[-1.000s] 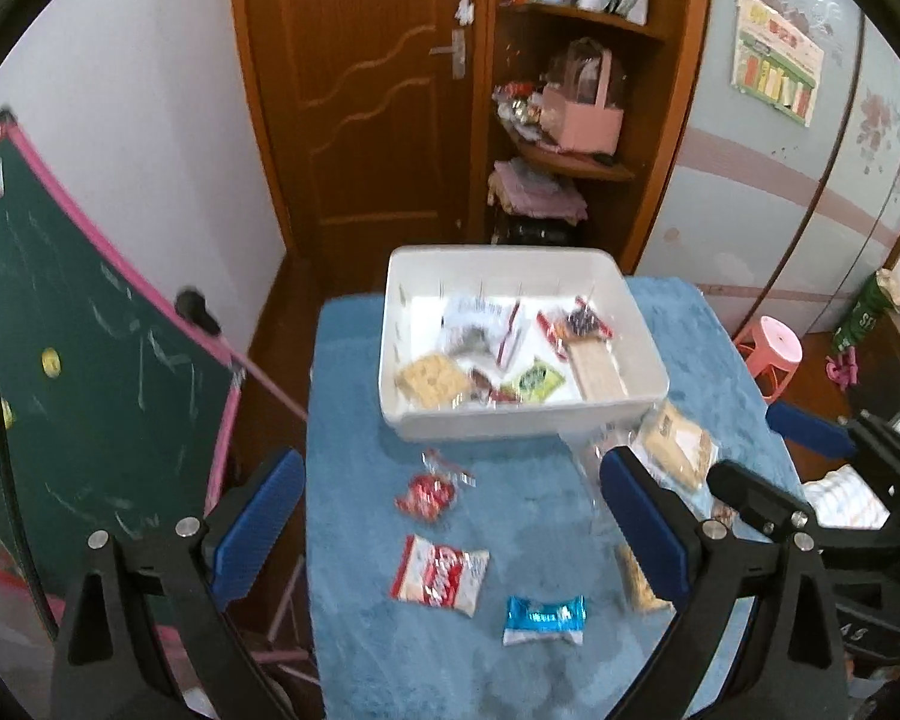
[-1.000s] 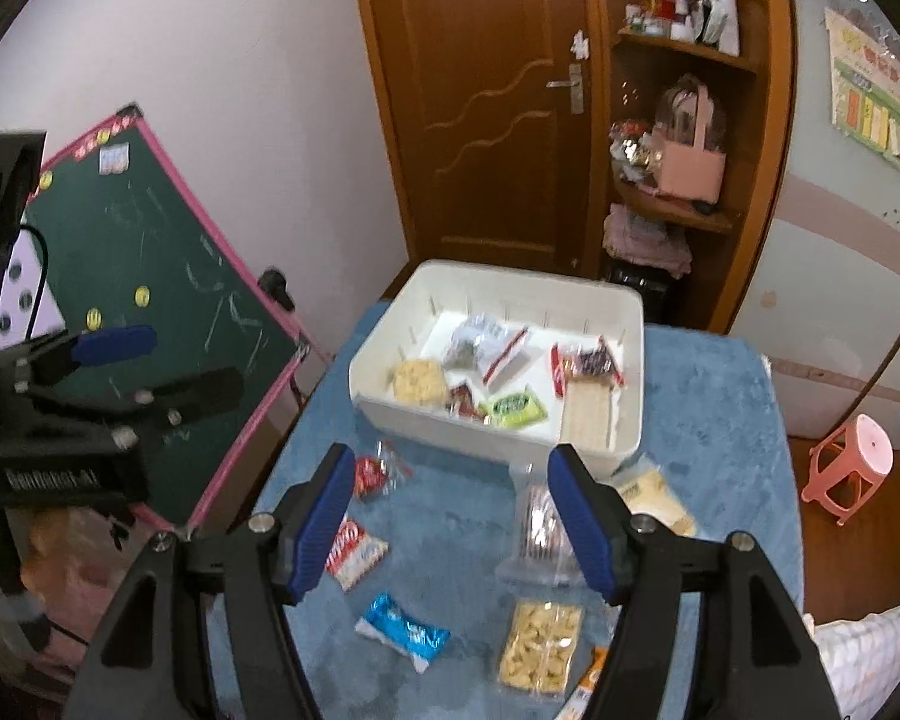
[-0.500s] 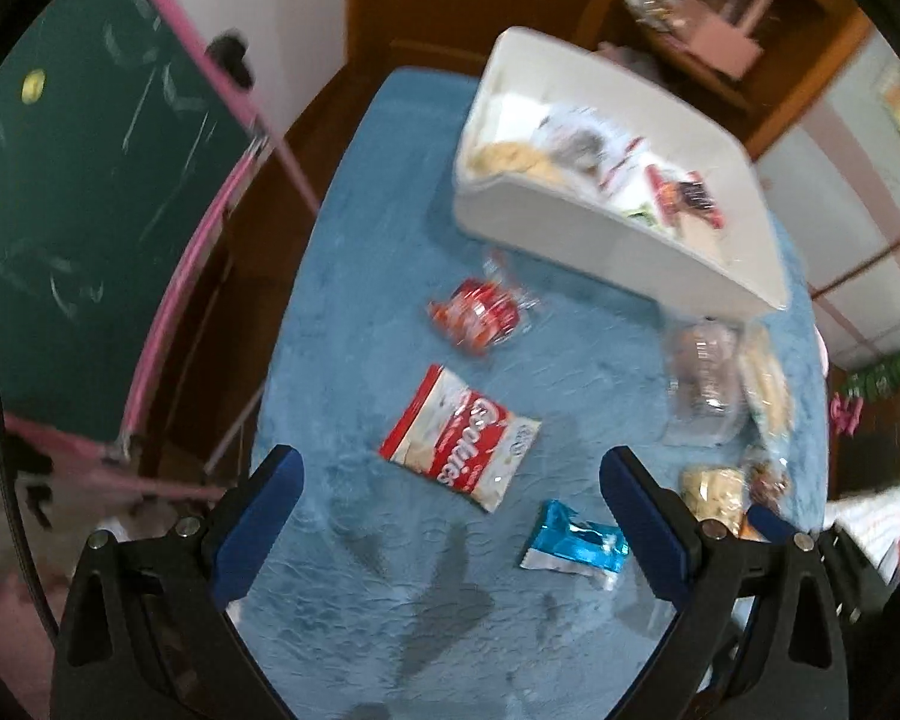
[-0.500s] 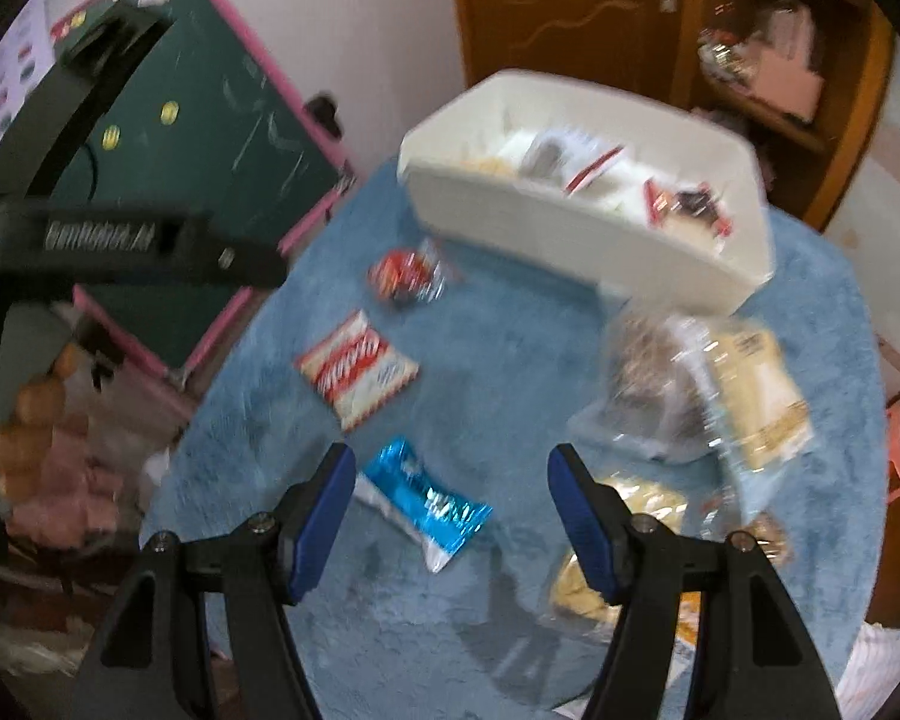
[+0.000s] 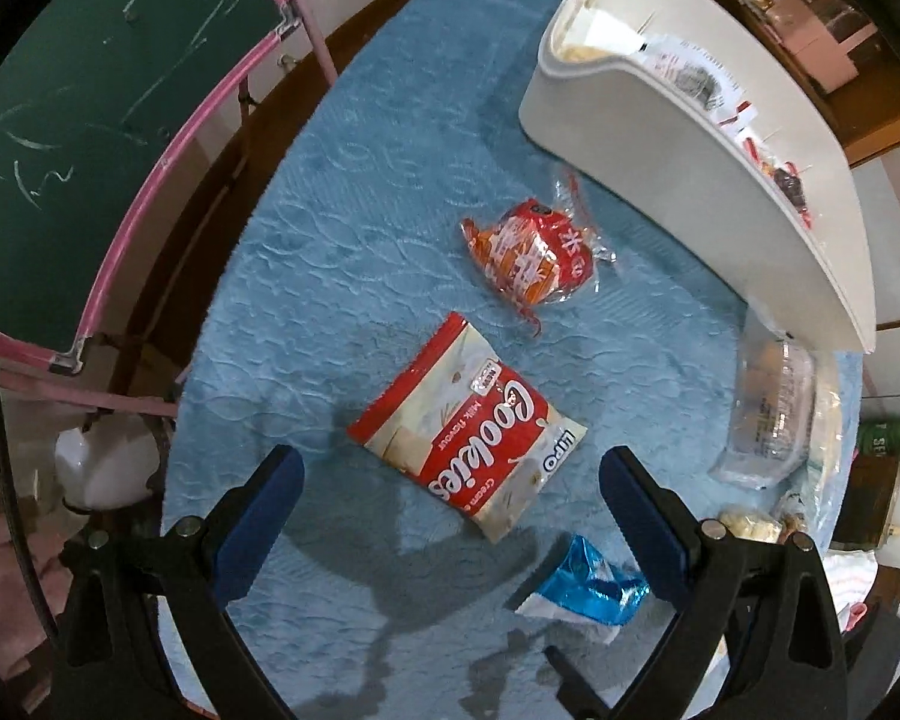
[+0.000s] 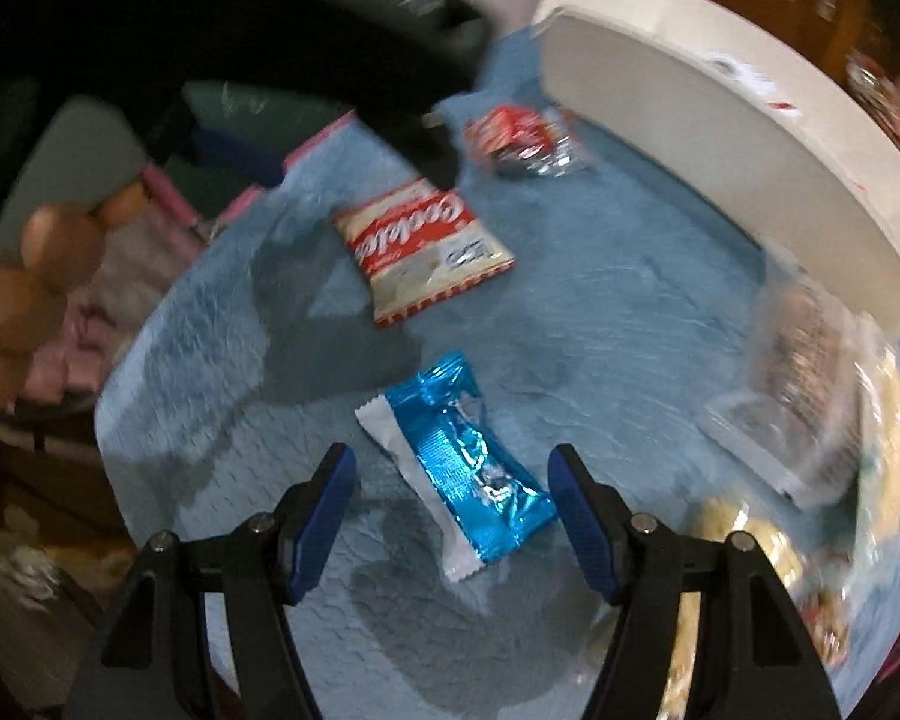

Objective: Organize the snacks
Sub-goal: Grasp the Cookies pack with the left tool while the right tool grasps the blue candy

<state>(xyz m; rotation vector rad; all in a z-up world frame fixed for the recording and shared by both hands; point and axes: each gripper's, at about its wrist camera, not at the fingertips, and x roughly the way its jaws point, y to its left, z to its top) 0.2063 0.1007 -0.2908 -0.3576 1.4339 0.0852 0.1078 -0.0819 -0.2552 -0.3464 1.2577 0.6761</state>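
Loose snacks: you have three plainly countable packets on the bench, one cookie packet (image 5: 471,429), one blue foil packet (image 6: 465,471) and one red wrapped snack (image 5: 531,252); at the right edge lies a cluster of clear bags (image 5: 771,414) too overlapped to count.
Bin: one white bin (image 5: 702,180) stands at the far right of the bench, with several packets inside, too hidden by its wall to count.
Left gripper: your left gripper (image 5: 450,501) is spread wide and holds nothing; it hovers with the cookie packet between and just beyond its fingers.
Right gripper: your right gripper (image 6: 450,507) is likewise spread wide and empty, with the blue foil packet lying between its fingers.
Bench: a blue textured cloth (image 5: 360,210) covers the bench, with dark shadows cast on it near both grippers.
Room: a green chalkboard (image 5: 90,108) with a pink frame stands to the left of the bench, and wooden shelving shows behind the bin.
Left view only: you can read the print on the cookie packet and see the chalk marks sharply.
Right view only: you see the whole blue foil packet, though the picture is blurred; the left view shows only part of it behind a finger.
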